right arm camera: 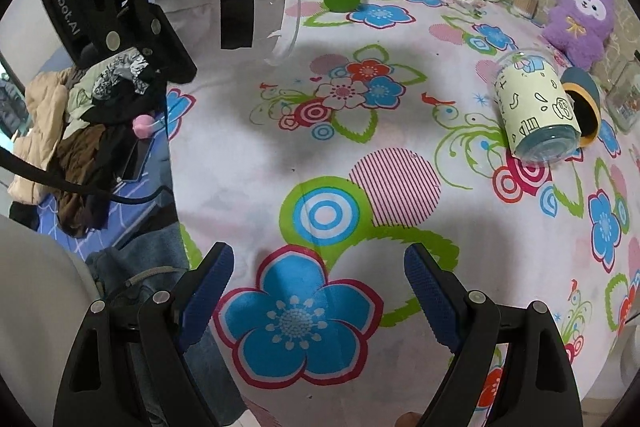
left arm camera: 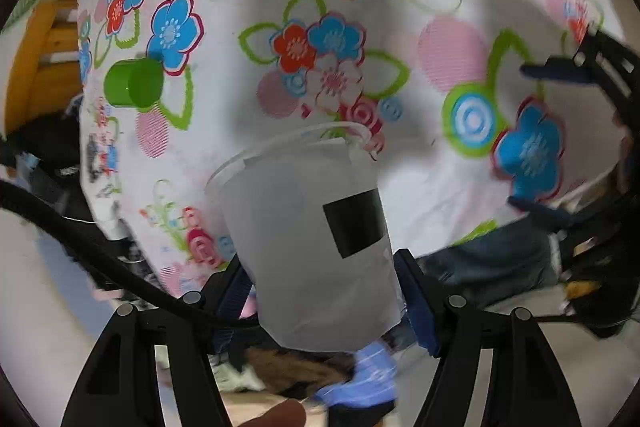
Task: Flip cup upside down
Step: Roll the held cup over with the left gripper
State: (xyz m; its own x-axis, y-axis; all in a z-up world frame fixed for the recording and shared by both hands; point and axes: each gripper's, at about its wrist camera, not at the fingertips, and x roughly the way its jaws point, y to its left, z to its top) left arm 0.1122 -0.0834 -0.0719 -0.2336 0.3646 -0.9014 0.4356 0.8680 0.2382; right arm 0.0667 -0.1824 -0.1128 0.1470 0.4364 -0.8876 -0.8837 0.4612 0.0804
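**Cup held in the air, tipped on its side, over the worktop edge**

The left gripper (left arm camera: 324, 291) has its jaws closed on the lower part of the clear cup (left arm camera: 308, 239), which has white paper and a black patch. It is off the flowered worktop (right arm camera: 360, 163), turned sideways with the rim pointing across the cloth. The right gripper (right arm camera: 320, 291) waits low with jaws wide and empty. The cup wall looks thin, so I think it may slip or bend during the turn. It may also land on its rim unevenly and roll, like the patterned cup (right arm camera: 536, 111) lying nearby.
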